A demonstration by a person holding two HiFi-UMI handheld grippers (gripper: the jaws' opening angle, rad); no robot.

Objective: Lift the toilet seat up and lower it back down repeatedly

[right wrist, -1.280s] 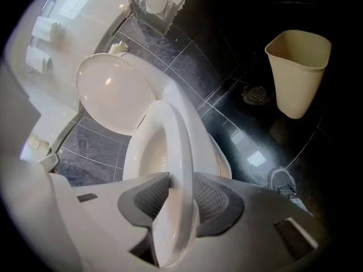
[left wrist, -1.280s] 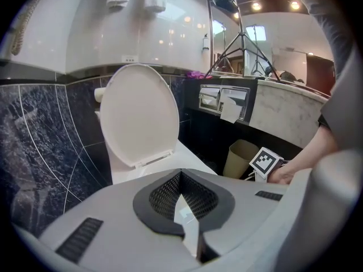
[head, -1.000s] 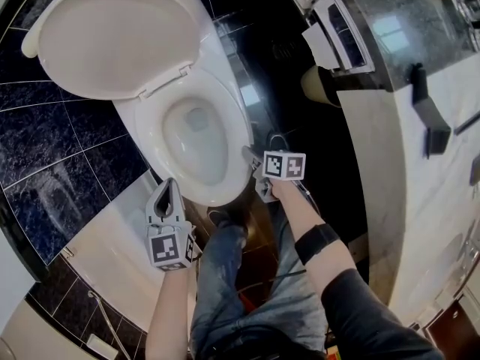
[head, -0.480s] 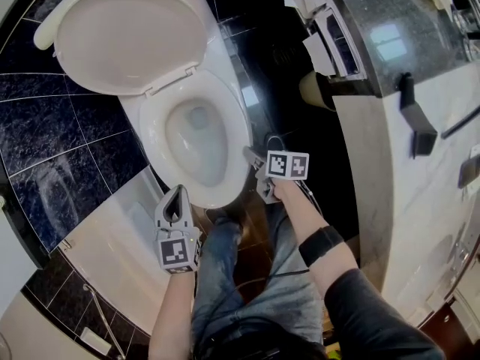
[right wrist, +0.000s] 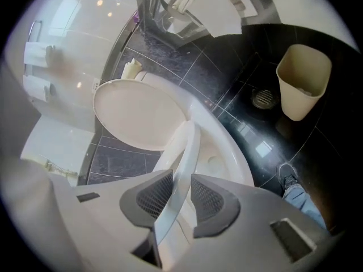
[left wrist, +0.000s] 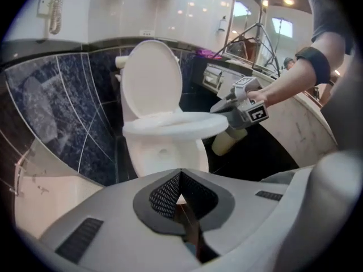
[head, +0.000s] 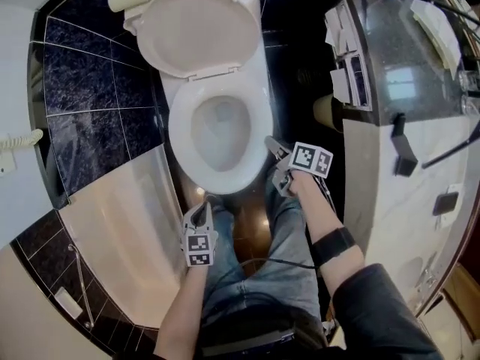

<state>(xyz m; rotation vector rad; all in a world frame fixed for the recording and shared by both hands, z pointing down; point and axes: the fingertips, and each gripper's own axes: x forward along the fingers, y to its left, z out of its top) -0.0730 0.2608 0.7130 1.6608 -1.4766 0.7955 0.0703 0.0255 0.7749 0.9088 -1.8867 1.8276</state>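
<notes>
At four o'clock of the white ceramic toilet bowl, the right gripper pinches the white plastic seat ring, which is partly lifted; the lowering remains. The left gripper is closed and empty.

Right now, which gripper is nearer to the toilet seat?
Right. The right gripper is clamped on the toilet seat at its side rim. The left gripper is shut on nothing, out in front of the bowl, clear of the seat.
</notes>
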